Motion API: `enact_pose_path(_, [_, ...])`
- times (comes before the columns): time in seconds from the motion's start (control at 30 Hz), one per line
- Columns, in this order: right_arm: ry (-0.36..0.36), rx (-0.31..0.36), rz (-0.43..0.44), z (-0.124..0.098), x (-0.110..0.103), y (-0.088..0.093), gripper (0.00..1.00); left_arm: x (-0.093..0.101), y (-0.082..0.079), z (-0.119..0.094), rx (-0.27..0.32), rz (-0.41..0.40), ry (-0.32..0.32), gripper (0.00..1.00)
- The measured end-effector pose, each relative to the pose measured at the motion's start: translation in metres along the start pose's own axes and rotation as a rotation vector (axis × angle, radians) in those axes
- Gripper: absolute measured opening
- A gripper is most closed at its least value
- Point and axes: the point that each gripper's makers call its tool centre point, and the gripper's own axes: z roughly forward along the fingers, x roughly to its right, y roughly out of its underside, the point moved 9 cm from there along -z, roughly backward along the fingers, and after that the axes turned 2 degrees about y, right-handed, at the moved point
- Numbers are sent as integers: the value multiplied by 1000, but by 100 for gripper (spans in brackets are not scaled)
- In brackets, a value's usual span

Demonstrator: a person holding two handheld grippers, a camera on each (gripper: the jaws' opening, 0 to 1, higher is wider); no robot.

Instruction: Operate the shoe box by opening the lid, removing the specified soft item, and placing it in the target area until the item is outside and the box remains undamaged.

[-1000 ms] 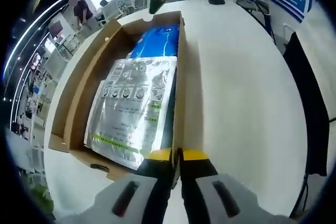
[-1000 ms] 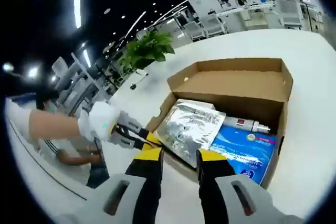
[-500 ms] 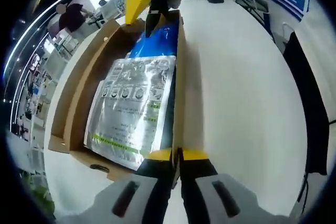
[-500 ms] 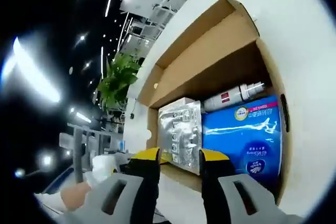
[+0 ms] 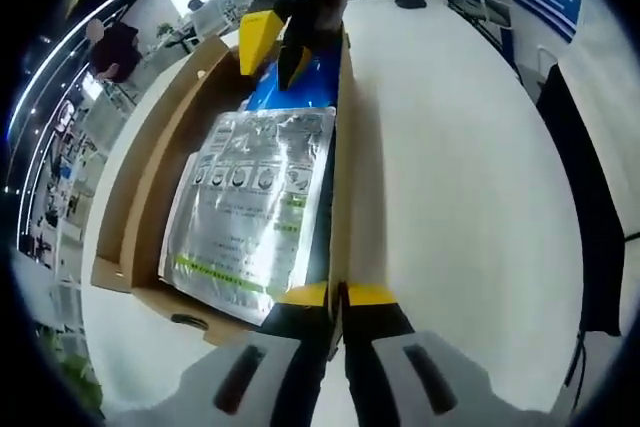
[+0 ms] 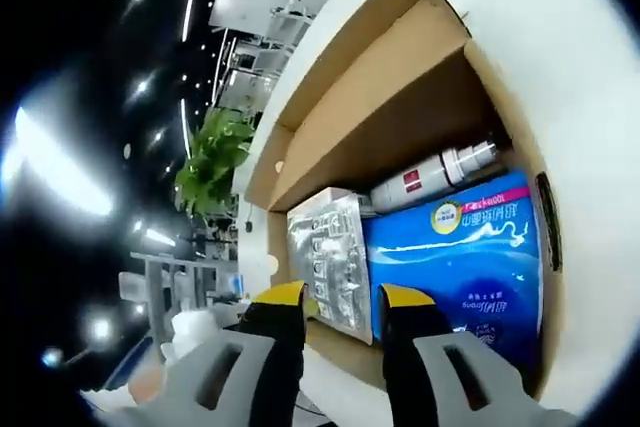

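The shoe box [image 5: 150, 177] lay open on the white table [image 5: 470, 177], its lid [image 6: 380, 97] folded back, so the first step looked finished, while the removal was not yet done: every item was inside. In the left gripper view the left gripper [image 5: 337, 297] had its jaws pressed together on the near edge of the box wall, and I judged that it was steadying the box. The right gripper [image 5: 278, 47] came in at the far end of the box in that view, above the blue pack [image 5: 300, 82]; in the right gripper view the right gripper [image 6: 340, 297] had its jaws apart with nothing between them, hovering just over the near rim of the box. Inside lay three things: a silver foil pouch [image 5: 255, 207], the blue pack [image 6: 455, 262] beside it, and a white bottle [image 6: 430, 175] along the back wall. Which one was the soft item, I could not say for sure; the blue pack seemed nearest to the right gripper. What remained was to grasp it, lift it out and put it on the table without tearing the cardboard. The blue pack carried Chinese characters and a round logo, too small to read. The pouch had rows of small pictograms and a green strip, and the bottle a red label, all unreadable.
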Motion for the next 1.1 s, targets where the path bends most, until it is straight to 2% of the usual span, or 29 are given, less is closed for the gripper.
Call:
enact_pose_path(0.07, [31, -13, 0, 4, 1, -1, 22, 0, 0, 0, 2, 1, -3, 3])
enact_pose_path(0.2, [48, -38, -9, 9, -1, 0, 17, 1, 0, 0, 2, 3, -7, 3])
enact_pose_path(0.33, [46, -55, -4, 15, -1, -3, 15, 1, 0, 0, 0, -1, -7, 3])
enact_pose_path(0.43, [42, -70, -33, 19, 0, -4, 11, 1, 0, -1, 1, -4, -9, 3])
enact_pose_path(0.53, [18, -66, 6, 21, 7, -7, 8, 1, 0, -1, 1, -5, -14, 3])
enact_pose_path(0.6, [8, -72, -61, 23, 6, -7, 8, 1, 0, -1, 1, -7, -14, 3])
enact_pose_path(0.67, [-6, -79, -83, 25, 2, -7, 9, 1, 0, -1, 1, -7, -13, 3])
enact_pose_path(0.7, [-3, -66, -140, 25, 2, -7, 9, 1, -1, -1, 1, -9, -12, 3])
enact_pose_path(0.73, [-5, -62, -150, 24, 1, -7, 9, 1, -1, -1, 2, -9, -12, 3])
enact_pose_path(0.83, [-62, -58, -89, 19, -2, -7, 8, 1, -1, -1, 0, -11, -14, 3])
enact_pose_path(0.9, [-106, -48, -100, 16, -2, -11, 5, 1, -1, 0, -1, -12, -13, 3])
enact_pose_path(1.0, [-194, -58, -96, 9, -12, -8, 1, 1, -1, 0, -1, -16, -10, 3])
enact_pose_path(1.03, [-239, -89, -82, 8, -20, -4, 1, 0, -1, 0, -1, -18, -10, 3])
enact_pose_path(1.1, [-233, -96, -107, 11, -26, -1, 2, 1, -1, 0, -2, -18, -9, 3])
